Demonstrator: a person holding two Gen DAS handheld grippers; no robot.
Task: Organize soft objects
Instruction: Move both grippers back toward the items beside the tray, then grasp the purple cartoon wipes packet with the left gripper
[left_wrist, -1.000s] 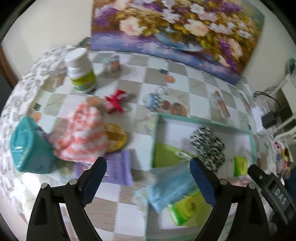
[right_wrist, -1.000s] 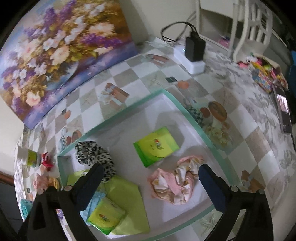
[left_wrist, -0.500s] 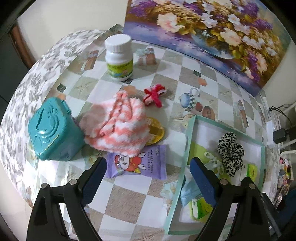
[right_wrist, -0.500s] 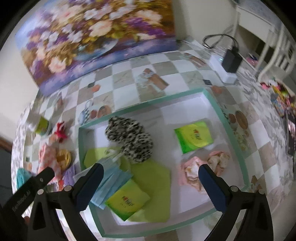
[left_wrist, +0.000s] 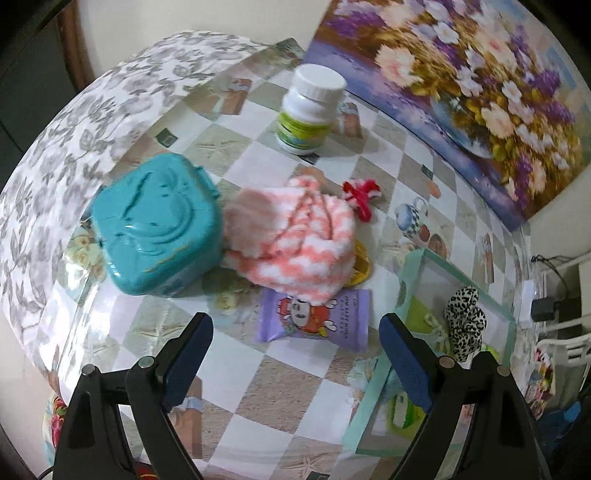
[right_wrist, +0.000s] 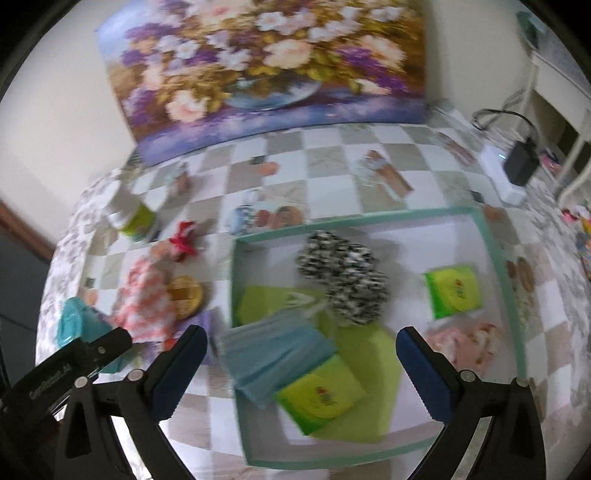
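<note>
My left gripper (left_wrist: 295, 350) is open and empty, above the purple wipes packet (left_wrist: 314, 314) and near the pink-and-white fuzzy sock (left_wrist: 295, 243). A red bow (left_wrist: 362, 195) lies behind the sock. My right gripper (right_wrist: 299, 365) is open and empty above the teal-rimmed tray (right_wrist: 495, 251). The tray holds a leopard-print soft item (right_wrist: 343, 277), a blue face mask (right_wrist: 277, 354), green cloth (right_wrist: 362, 354), green tissue packs (right_wrist: 452, 290) and a pink cloth (right_wrist: 465, 343). The tray (left_wrist: 410, 280) also shows in the left wrist view.
A teal plastic box (left_wrist: 155, 229) stands left of the sock. A white pill bottle (left_wrist: 310, 110) stands behind. A yellow round lid (left_wrist: 362, 266) lies partly under the sock. A flower painting (right_wrist: 266, 62) leans on the wall. A charger (right_wrist: 521, 166) sits far right.
My left gripper has swung left from the tray to the sock and purple packet. My right gripper has shifted left over the tray. Both stayed open.
</note>
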